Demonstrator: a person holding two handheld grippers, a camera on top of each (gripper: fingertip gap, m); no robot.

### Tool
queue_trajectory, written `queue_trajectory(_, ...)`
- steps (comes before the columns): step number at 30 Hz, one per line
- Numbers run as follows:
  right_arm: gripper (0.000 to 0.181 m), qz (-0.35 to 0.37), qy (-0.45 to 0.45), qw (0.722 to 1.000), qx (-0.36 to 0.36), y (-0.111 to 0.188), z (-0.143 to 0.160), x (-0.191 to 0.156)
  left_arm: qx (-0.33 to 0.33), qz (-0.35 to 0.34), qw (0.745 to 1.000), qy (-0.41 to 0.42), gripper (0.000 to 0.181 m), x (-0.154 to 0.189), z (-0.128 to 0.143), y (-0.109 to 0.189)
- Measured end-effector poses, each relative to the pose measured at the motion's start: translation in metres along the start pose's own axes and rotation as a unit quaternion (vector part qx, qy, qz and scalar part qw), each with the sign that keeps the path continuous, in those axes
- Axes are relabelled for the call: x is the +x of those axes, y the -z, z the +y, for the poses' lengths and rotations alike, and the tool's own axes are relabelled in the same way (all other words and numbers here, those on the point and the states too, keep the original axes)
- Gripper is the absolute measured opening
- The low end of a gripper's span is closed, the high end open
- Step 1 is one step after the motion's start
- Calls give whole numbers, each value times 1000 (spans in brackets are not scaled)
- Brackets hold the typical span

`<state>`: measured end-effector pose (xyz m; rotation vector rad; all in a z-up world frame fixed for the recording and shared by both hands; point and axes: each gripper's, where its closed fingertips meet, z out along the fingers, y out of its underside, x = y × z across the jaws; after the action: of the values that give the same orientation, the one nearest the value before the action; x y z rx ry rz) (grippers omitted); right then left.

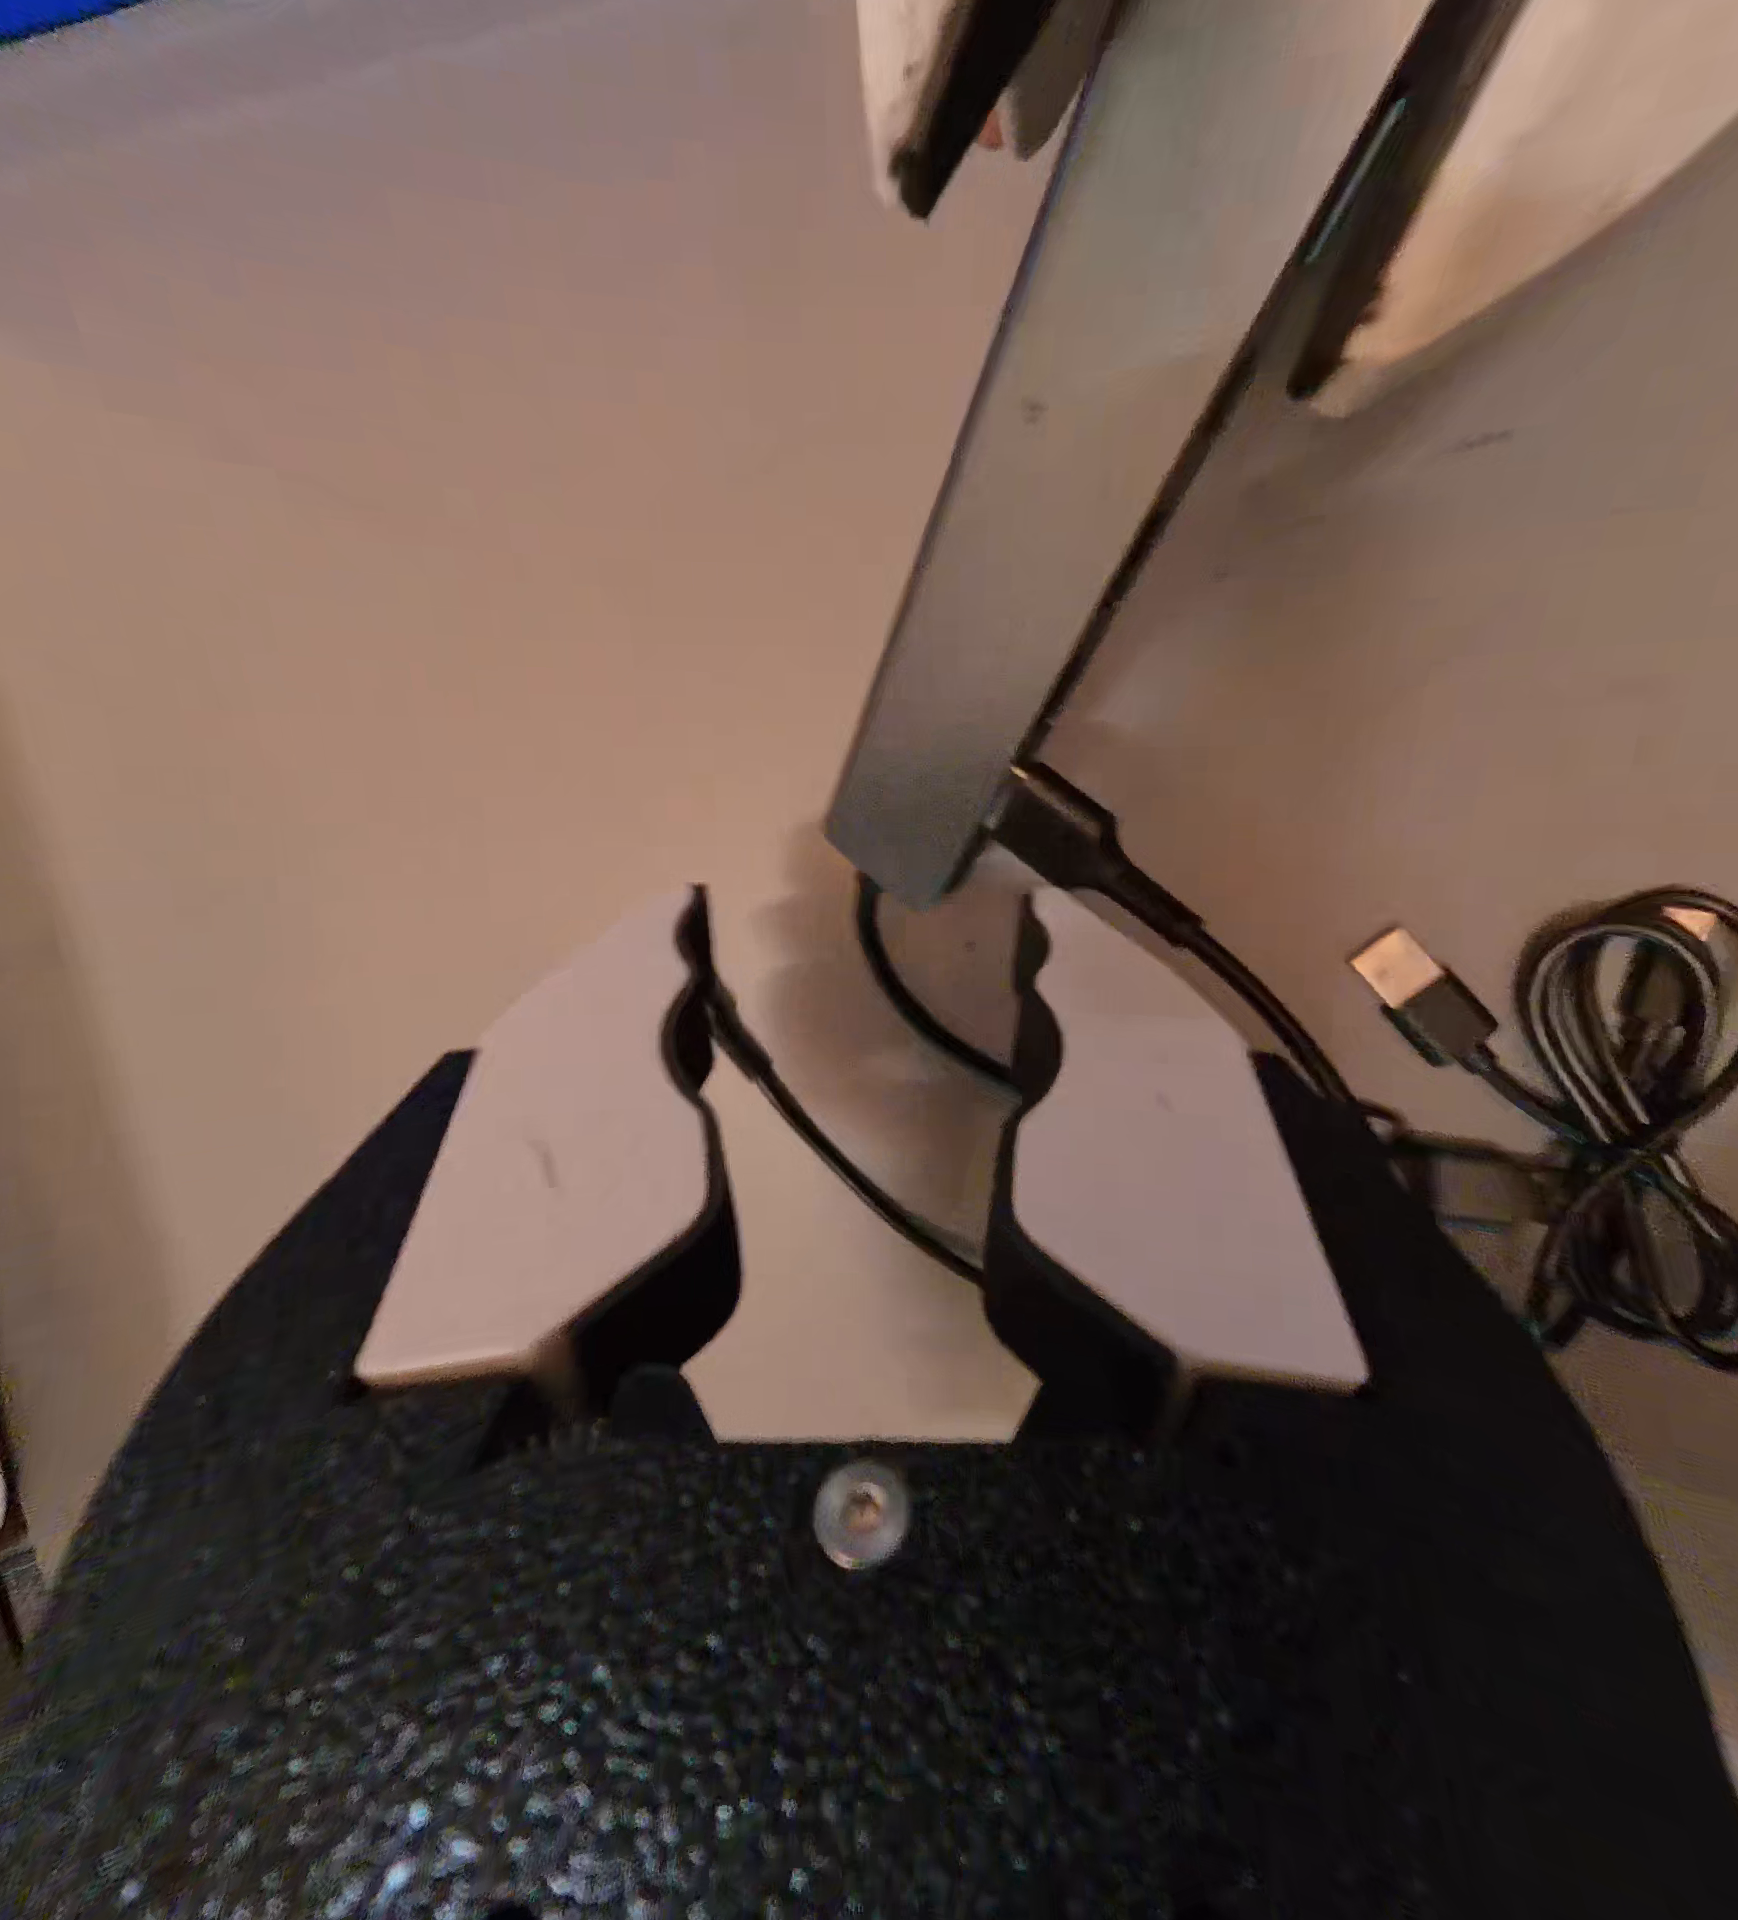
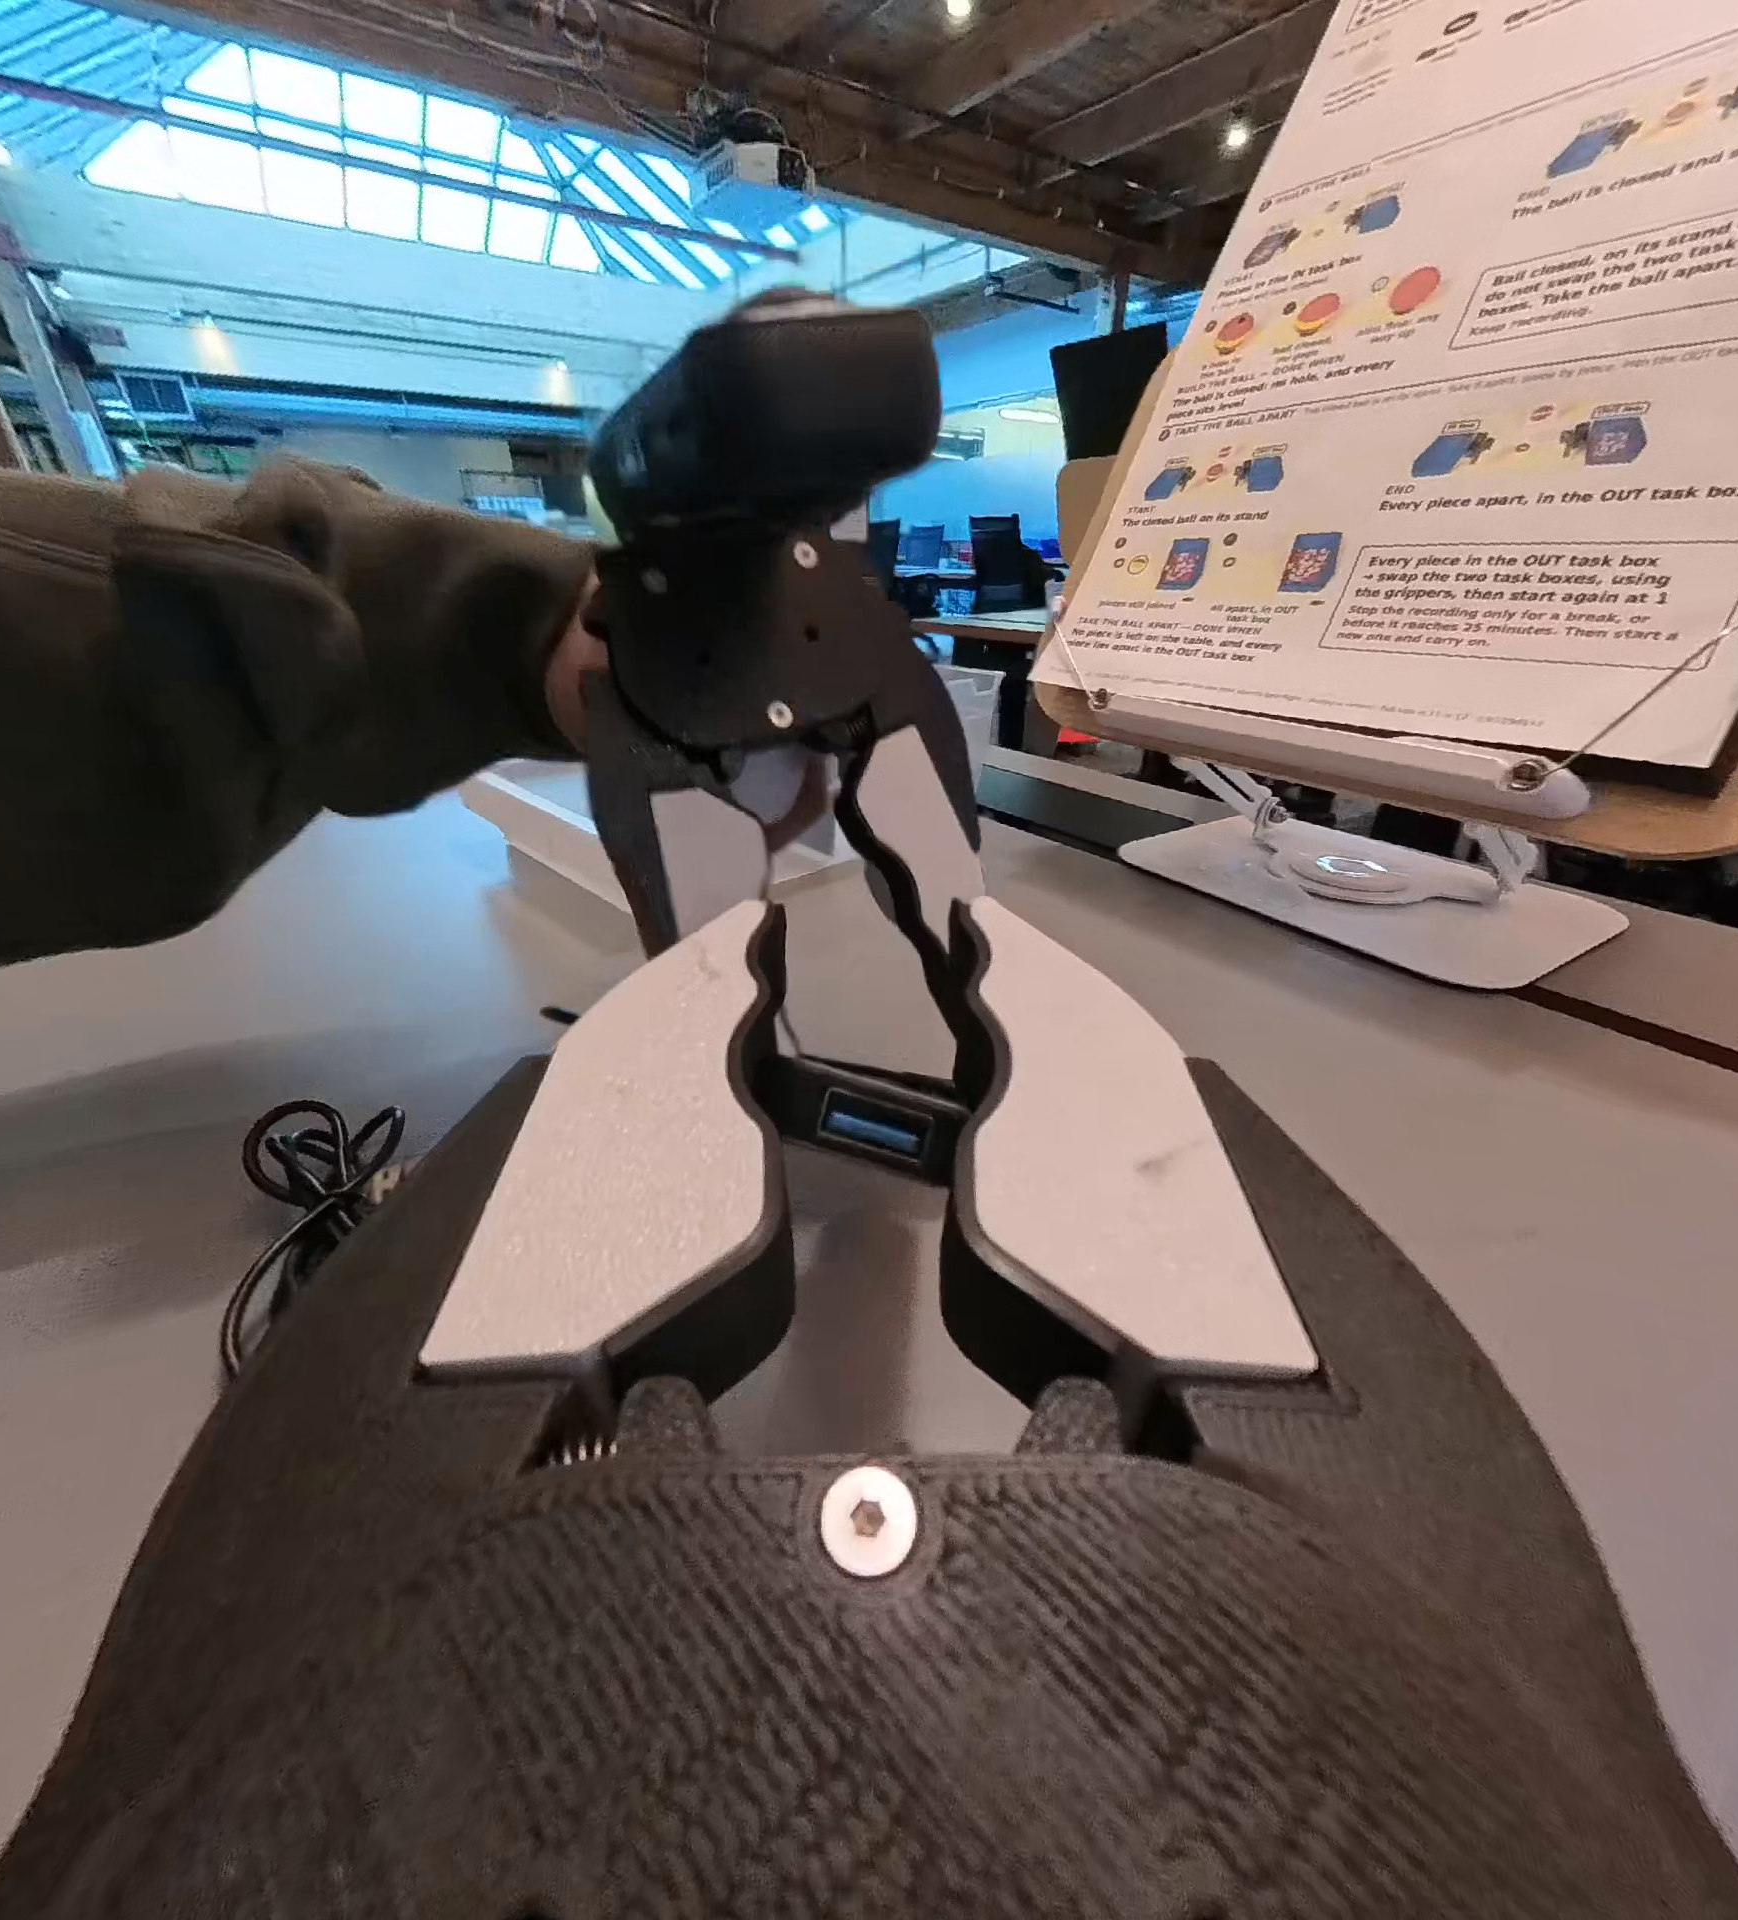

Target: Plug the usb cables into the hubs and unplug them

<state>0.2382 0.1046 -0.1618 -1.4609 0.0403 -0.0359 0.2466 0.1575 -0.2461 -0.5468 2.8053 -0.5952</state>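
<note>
A long grey USB hub [image 1: 1073,499] stands tilted above the table. My right gripper [image 2: 867,914] is shut on it; its blue-lined port [image 2: 870,1127] shows between the fingers. The same gripper's white fingers [image 1: 1405,343] clamp the hub's far end in the left wrist view. A black USB plug [image 1: 1052,831] sits in the hub's near end, and its thin cable [image 1: 844,1132] trails between my left gripper's fingers. My left gripper [image 1: 865,914] is open just below that end, held by a hand in an olive sleeve [image 2: 169,675]; it also shows in the right wrist view [image 2: 803,935].
A coiled black cable bundle [image 1: 1654,1143] with a loose USB plug [image 1: 1405,977] lies right of the hub on the table; it also shows in the right wrist view [image 2: 325,1153]. A document stand [image 2: 1364,914] with an instruction sheet is at the back right. A white tray [image 2: 532,821] lies behind. My hands' fingertips stand some 10 centimetres from each other.
</note>
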Motion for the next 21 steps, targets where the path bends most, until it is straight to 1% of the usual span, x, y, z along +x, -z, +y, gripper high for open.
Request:
queue_trajectory(1,30,-6,-3,1000,1,0,0,-1,-3,1,1000,-6,46,-1,-1,-5)
queue_trajectory(3,30,-4,-1,1000,-2,0,0,-1,-9,19,1000,-20,38,3,-2,-12)
queue_trajectory(5,30,-6,0,1000,-2,0,0,-1,-8,30,999,-22,36,6,-2,-17)
queue_trajectory(6,30,-8,-1,1000,-1,0,0,-2,-7,39,999,-16,37,9,-2,-19)
queue_trajectory(8,30,-10,-5,1000,3,1,-1,-2,-31,61,998,-9,41,16,10,-17)
queue_trajectory(9,30,-11,-8,1000,6,1,-1,-1,-31,64,997,0,43,16,14,-14)
queue_trajectory(12,30,-14,-13,1000,9,2,-2,-1,23,61,996,56,54,11,8,-4)
queue_trajectory(13,30,-17,-13,1000,8,2,-2,-1,40,68,995,61,57,14,5,-2)
queue_trajectory(15,30,-25,-10,1000,6,1,-2,-4,49,69,995,44,61,18,3,-5)
queue_trajectory(18,29,-33,-8,999,7,2,-2,-6,33,63,997,21,62,19,3,-17)
queue_trajectory(20,29,-38,-7,999,7,2,-2,-8,38,83,996,13,62,22,-1,-24)
queue_trajectory(21,29,-41,-7,999,7,2,-2,-8,38,92,995,10,59,22,-2,-27)
